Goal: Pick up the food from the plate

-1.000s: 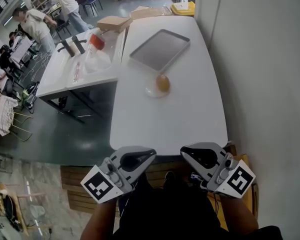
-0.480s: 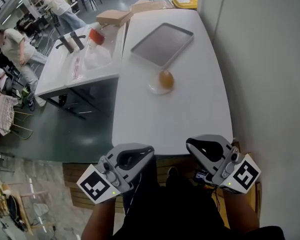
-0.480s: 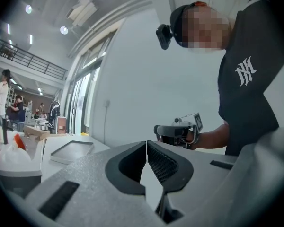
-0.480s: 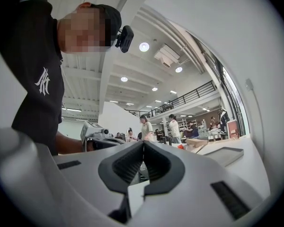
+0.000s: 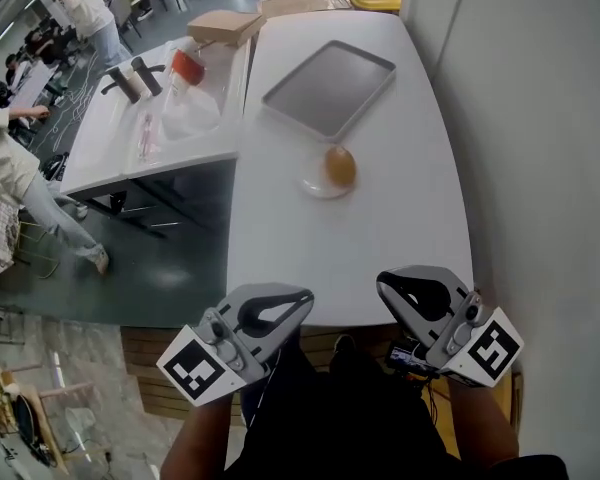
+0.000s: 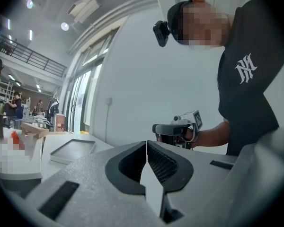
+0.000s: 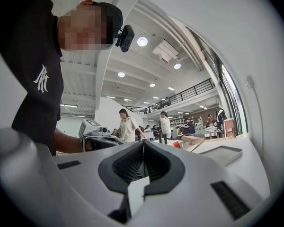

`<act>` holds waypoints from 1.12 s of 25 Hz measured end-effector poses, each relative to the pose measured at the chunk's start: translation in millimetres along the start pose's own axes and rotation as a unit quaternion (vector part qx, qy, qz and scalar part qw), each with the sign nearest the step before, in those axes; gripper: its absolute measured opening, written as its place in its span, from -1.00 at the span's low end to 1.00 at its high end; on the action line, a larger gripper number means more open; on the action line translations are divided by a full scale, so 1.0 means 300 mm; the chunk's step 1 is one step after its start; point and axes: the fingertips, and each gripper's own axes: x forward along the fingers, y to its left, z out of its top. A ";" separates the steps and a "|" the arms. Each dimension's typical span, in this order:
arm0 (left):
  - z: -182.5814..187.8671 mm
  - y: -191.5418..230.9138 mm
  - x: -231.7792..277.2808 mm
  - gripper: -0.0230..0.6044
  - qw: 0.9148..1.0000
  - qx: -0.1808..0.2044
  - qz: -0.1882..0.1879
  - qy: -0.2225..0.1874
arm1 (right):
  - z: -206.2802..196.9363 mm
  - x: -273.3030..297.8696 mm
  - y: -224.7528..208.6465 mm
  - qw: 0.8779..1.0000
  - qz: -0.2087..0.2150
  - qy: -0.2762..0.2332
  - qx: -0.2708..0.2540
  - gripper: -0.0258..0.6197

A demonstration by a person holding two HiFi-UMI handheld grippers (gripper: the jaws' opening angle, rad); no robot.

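food (image 5: 339,166): brown, rounded, kind too small to tell
passer-by (image 5: 15,183): cut off by the left edge
red item (image 5: 187,66): too small to identify

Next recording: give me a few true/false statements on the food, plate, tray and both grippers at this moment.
1. The food sits on the plate. True.
2. The left gripper holds the food. False: it is shut and empty, well apart from the plate.
3. The tray lies beyond the plate. True.
4. The right gripper is open. False: its jaws are together, with nothing between them.
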 end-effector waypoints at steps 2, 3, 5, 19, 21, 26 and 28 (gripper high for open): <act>-0.009 0.037 0.007 -0.90 1.000 -0.003 -0.004 0.004 | -0.003 0.032 -0.031 1.000 -0.003 0.004 0.000 -0.91; -0.012 0.055 0.011 -0.90 1.000 -0.005 -0.005 0.004 | -0.005 0.047 -0.047 1.000 -0.005 0.007 -0.001 -0.91; -0.016 0.094 0.023 -0.90 1.000 -0.011 -0.007 0.003 | -0.010 0.072 -0.079 1.000 -0.010 0.013 -0.003 -0.91; -0.046 0.364 0.101 -0.90 0.999 -0.022 -0.027 -0.009 | -0.060 0.280 -0.291 0.999 -0.028 0.030 -0.005 -0.91; -0.073 0.405 0.110 -0.90 0.999 -0.027 -0.030 -0.004 | -0.081 0.311 -0.336 0.999 -0.038 0.035 -0.003 -0.90; -0.142 0.500 0.133 -0.90 0.998 -0.041 -0.037 0.004 | -0.156 0.384 -0.442 0.997 -0.051 0.050 0.005 -0.51; -0.163 0.533 0.139 -0.90 0.998 -0.050 -0.039 0.000 | -0.190 0.414 -0.477 0.996 -0.060 0.061 0.007 -0.43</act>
